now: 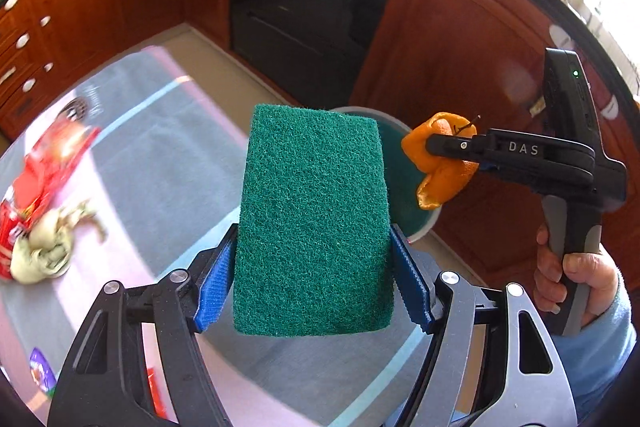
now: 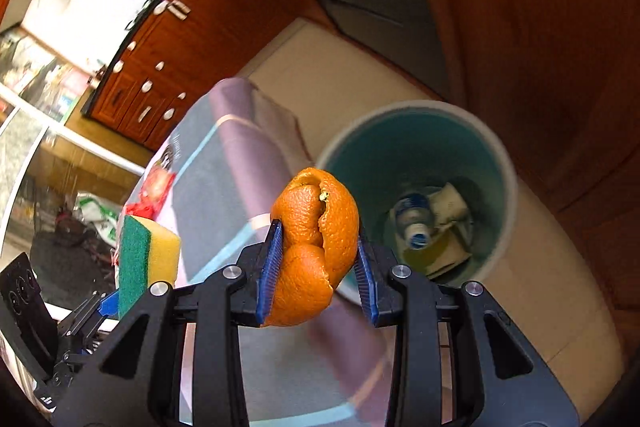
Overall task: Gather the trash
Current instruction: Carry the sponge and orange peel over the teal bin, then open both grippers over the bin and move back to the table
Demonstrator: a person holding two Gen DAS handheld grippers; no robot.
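While the left hand-held gripper [image 1: 312, 267] clamps a sponge [image 1: 314, 223], the right hand-held gripper [image 2: 316, 267] clamps an orange peel [image 2: 316, 247] near the bin [image 2: 508, 187].

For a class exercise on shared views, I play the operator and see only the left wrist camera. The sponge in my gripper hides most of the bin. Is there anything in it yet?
Observer: Yes. The right wrist view looks down into the bin, and a plastic bottle lies at the bottom.
Operator: Only the bottle?
Observer: No, crumpled paper scraps lie beside it.
Operator: My sponge looks all green. Is it?
Observer: No. From the side, the sponge has a yellow foam layer behind the green pad.
Operator: Does the right gripper hold the orange peel properly?
Observer: Yes, the right gripper has a blue pad on each side of the orange peel.
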